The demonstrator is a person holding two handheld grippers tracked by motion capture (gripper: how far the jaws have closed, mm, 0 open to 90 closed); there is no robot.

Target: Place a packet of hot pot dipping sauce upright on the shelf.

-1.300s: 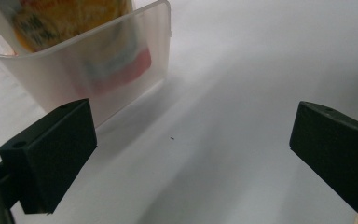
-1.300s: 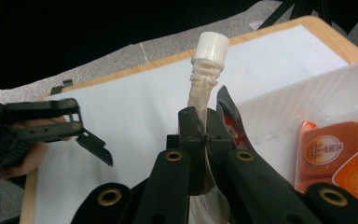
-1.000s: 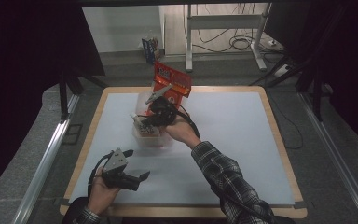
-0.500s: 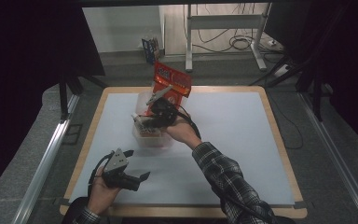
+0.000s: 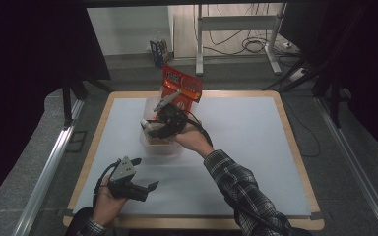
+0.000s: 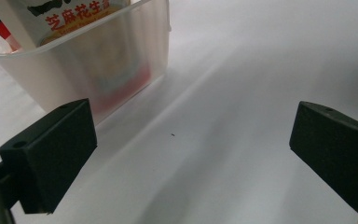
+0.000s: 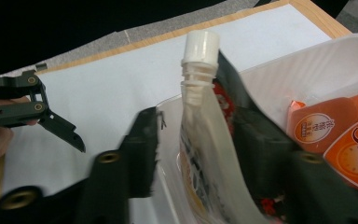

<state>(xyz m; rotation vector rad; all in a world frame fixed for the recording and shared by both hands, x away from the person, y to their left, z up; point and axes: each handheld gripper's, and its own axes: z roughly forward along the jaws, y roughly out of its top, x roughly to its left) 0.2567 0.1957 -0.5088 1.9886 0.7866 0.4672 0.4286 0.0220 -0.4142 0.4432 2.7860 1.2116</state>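
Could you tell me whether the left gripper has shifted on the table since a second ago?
No. The left gripper lies at the same spot near the table's wooden front edge, short of the clear tub.

**Around the Desk**

The desk point(image 5: 256, 147) has a white top and a wooden edge. Behind it, on the grey floor point(image 5: 128, 66), stands a small blue box point(image 5: 158, 50). Black cables point(image 5: 256, 45) lie curled by the white metal stand point(image 5: 236, 29). A silver rail point(image 5: 47, 172) runs along the left side.
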